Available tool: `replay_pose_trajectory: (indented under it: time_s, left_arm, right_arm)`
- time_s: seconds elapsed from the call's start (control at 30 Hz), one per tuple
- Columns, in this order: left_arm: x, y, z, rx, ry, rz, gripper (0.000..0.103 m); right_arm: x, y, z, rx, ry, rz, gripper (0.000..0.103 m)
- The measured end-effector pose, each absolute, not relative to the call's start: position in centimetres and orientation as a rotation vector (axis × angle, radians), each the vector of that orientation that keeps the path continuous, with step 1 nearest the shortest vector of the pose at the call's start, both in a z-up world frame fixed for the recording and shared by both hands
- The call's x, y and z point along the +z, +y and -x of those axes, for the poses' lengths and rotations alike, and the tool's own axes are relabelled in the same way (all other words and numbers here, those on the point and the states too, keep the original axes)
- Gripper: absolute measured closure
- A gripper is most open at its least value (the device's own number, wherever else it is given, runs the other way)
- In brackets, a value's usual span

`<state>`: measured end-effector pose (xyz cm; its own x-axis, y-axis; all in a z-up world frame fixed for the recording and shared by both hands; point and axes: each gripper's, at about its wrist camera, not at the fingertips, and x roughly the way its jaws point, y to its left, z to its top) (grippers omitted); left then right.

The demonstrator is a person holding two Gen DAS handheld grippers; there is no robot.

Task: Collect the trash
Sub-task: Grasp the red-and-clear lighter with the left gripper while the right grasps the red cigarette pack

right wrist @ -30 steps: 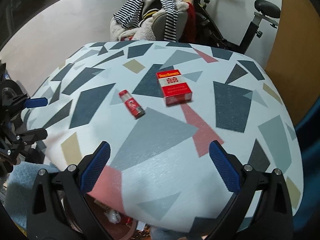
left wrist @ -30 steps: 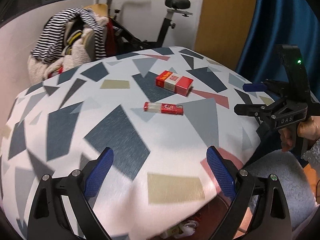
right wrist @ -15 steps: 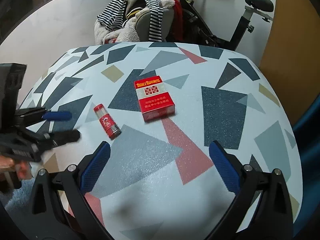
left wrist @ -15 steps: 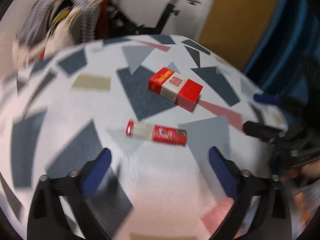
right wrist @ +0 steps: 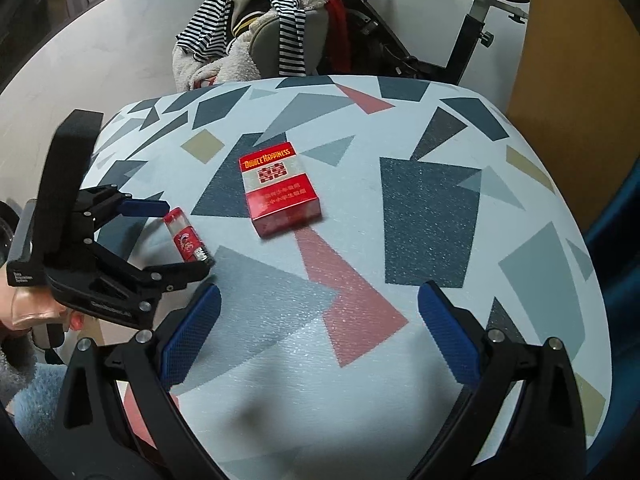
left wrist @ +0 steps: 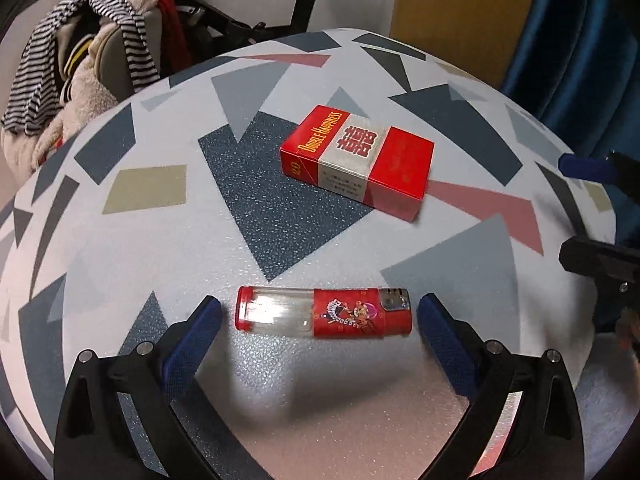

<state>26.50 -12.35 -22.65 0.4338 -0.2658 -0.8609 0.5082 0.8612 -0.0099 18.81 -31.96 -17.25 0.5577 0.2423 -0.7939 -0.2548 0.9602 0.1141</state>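
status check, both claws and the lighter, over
Left claw open, closing around red-and-clear plastic lighter, pads not touching. Right claw open, empty. Red cigarette pack nearby, not blocking.

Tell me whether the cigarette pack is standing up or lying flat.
Lying flat: the cigarette pack rests on its broad face on the patterned table, its lid shut.

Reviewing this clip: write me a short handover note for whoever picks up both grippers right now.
Left gripper: open, its jaws just been closing, fingers bracketing the lighter end to end, not yet pressing it.
Right gripper: open, empty, above the patterned table.
Things: lighter lies flat on the table; the red cigarette pack lies flat beyond it, untouched.
Done: nothing picked up yet.
Left: close on the lighter, lift it, then take the pack. No bin is in view.
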Motion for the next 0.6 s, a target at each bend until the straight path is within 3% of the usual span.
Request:
replay_pose_trajectory:
  time_s: [0.6]
  left_arm:
    - [-18.9, -4.1, -22.2, -0.442, 0.907, -0.084, 0.022]
  right_arm:
    - [-18.1, -25.9, -23.9, 0.308, 0.935, 0.111, 0.006]
